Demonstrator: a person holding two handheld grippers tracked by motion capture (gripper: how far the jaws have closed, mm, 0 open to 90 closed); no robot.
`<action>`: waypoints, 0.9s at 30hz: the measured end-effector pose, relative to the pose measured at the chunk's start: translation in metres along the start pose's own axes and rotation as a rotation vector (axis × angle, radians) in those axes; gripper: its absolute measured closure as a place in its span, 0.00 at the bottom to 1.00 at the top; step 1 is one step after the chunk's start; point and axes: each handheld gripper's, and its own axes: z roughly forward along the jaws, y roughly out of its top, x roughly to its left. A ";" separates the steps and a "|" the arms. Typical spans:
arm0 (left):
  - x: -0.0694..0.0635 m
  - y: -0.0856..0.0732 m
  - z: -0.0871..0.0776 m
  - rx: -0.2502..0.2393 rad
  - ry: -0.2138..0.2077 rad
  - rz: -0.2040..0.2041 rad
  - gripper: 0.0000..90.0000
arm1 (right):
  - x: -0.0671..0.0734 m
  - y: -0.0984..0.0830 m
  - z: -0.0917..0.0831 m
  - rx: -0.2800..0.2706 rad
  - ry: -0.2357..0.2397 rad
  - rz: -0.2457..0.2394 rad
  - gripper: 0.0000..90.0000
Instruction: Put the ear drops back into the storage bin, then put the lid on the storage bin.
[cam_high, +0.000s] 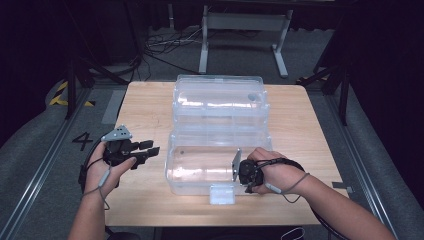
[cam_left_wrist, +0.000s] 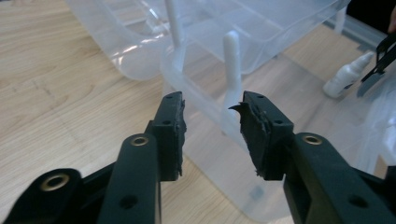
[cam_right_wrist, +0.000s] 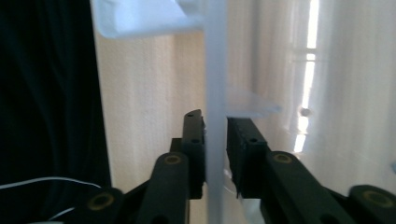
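Note:
A large clear plastic box (cam_high: 200, 172) stands on the wooden table (cam_high: 145, 110), its lid (cam_high: 220, 97) flipped open toward the far side. My left gripper (cam_high: 151, 147) hovers just left of the box. In the left gripper view it (cam_left_wrist: 212, 109) is open with nothing between the jaws, and the box's corner (cam_left_wrist: 205, 154) lies just beyond them. My right gripper (cam_high: 246, 182) is at the right part of the box's front wall. In the right gripper view it (cam_right_wrist: 215, 119) is shut on that thin clear wall (cam_right_wrist: 215, 70), one pad on each face.
A white latch tab (cam_high: 222, 194) hangs from the box's front edge, also visible as a white latch tab (cam_right_wrist: 140, 18) ahead of the right jaws. A small white bottle (cam_left_wrist: 348, 74) shows through the clear plastic. Bare table lies left of the box. Dark floor surrounds the table.

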 end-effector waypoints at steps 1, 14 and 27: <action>0.001 0.001 0.000 -0.002 0.003 0.002 0.69 | 0.001 0.000 0.001 -0.005 -0.003 -0.002 0.92; -0.009 0.036 0.007 -0.019 0.006 0.133 0.66 | 0.003 -0.001 0.002 -0.021 -0.037 -0.010 0.98; -0.018 0.077 0.017 -0.021 -0.018 0.200 0.52 | 0.003 -0.005 0.002 -0.042 -0.035 -0.005 0.97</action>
